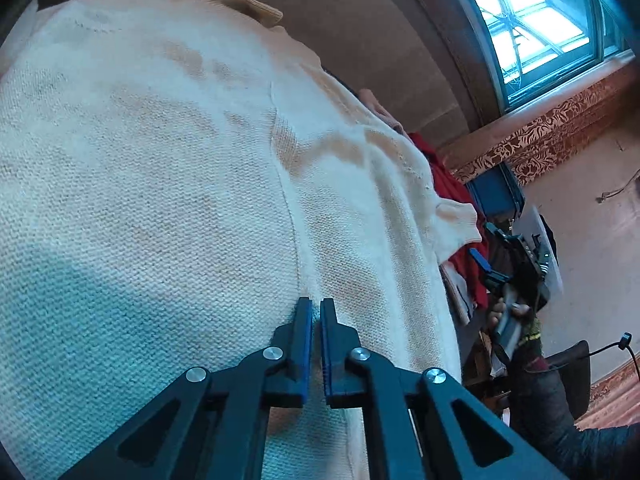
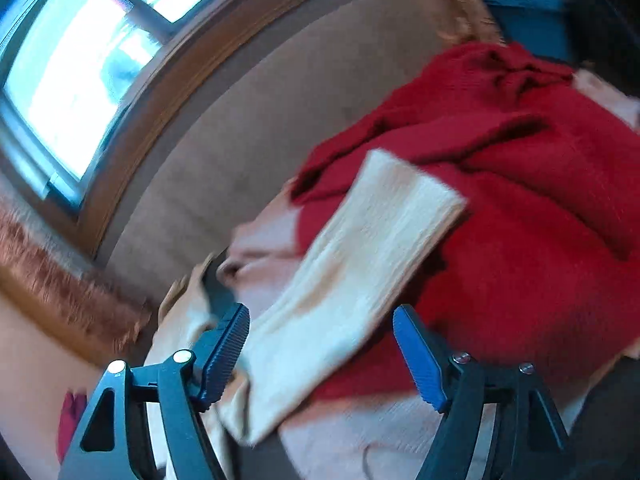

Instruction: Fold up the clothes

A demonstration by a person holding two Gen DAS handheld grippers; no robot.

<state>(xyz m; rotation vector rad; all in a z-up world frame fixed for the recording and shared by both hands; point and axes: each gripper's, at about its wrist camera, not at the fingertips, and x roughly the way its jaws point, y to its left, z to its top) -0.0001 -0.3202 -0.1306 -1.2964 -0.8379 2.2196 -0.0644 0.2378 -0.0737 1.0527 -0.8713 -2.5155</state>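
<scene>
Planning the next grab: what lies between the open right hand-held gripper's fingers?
In the right wrist view, the cream sweater's sleeve cuff lies between the right hand-held gripper fingers, untouched, over the red garment.

Your right gripper [image 2: 320, 348] has its jaws wide apart, nothing pressed between the 2 blue pads [image 2: 420, 364]. Ahead of it, a cream knit sleeve [image 2: 360, 264] lies flat across a crumpled red knit garment [image 2: 520, 184], cuff end on the red. Pale pink cloth [image 2: 264, 248] sits beside the sleeve. Window [image 2: 68, 80] at upper left, brown wall [image 2: 256, 112] under it. View is motion-blurred.
</scene>
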